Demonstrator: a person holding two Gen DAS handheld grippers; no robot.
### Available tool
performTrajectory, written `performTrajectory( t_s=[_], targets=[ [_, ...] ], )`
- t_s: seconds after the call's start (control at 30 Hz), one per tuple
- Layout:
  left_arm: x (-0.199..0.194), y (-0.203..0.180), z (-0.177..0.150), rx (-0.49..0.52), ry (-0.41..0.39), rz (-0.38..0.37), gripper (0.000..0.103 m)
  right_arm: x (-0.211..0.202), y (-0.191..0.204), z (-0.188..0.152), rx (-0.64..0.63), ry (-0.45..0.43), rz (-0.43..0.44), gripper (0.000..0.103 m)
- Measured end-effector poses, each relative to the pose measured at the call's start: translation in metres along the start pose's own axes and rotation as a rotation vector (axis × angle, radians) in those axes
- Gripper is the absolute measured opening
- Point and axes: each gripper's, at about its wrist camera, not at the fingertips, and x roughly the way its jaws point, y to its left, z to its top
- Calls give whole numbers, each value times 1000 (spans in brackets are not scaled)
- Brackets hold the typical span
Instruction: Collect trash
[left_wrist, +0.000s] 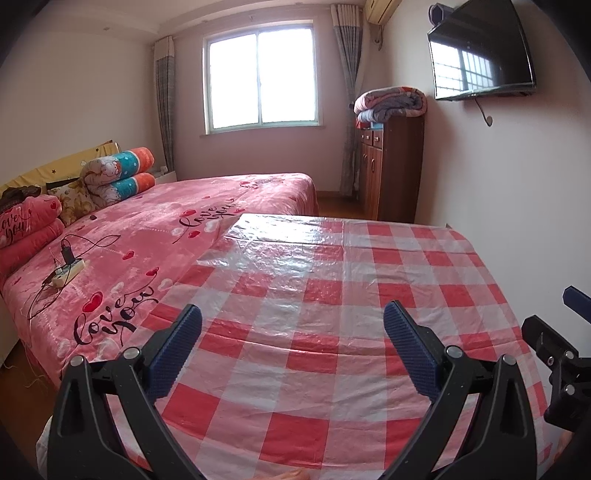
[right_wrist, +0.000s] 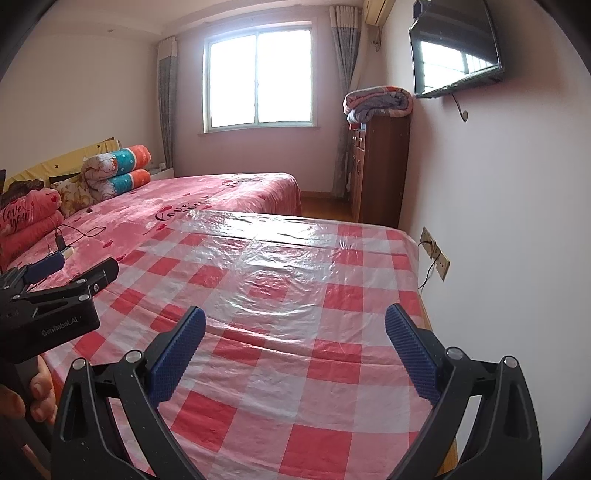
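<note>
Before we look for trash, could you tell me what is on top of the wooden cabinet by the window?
A folded blanket lies on the wooden cabinet. It covers most of the top, so anything beneath it cannot be seen.

We looked forward from both wrists, low and close over the red-and-white checked plastic tablecloth, facing the bright window; both views shared it.
</note>
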Motion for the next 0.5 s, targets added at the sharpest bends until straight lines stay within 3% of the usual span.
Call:
performTrajectory(
  t_s=[0.17, 0.27, 0.43, 0.5],
  targets=[
    [21, -6, -5, 0, 53, 5, 99, 22, -9, -7, 24, 55, 4, 96],
    [44, -11, -10, 7, 123, 10, 99, 39, -13, -13, 37, 100, -13, 96],
    [103, -28, -22, 52, 339, 2, 99, 84, -25, -22, 76, 230, -47, 96],
    [124, -36, -26, 69, 386, -1, 99, 103, -31, -27, 93, 282, -59, 96]
  ],
)
